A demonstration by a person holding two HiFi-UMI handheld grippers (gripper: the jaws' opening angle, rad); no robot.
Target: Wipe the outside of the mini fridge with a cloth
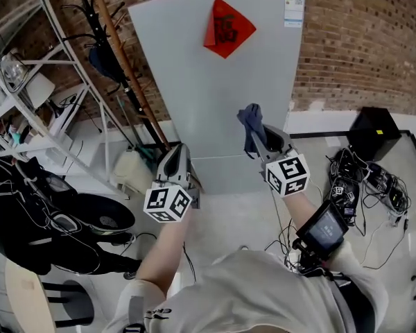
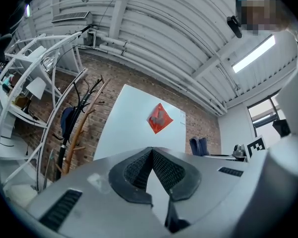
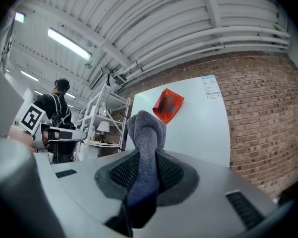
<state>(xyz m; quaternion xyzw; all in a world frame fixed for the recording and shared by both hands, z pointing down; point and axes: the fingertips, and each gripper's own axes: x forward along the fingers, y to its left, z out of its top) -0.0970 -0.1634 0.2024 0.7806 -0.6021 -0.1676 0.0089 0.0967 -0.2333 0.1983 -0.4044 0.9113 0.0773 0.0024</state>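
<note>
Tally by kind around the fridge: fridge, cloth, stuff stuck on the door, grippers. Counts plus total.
fridge: 1
cloth: 1
red paper on the door: 1
label sticker on the door: 1
grippers: 2, left gripper and right gripper
Total: 6

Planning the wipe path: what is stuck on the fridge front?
A red sheet near the top and a label at the top right corner. The cloth in the right tool hides a patch of the fridge lower down.
</note>
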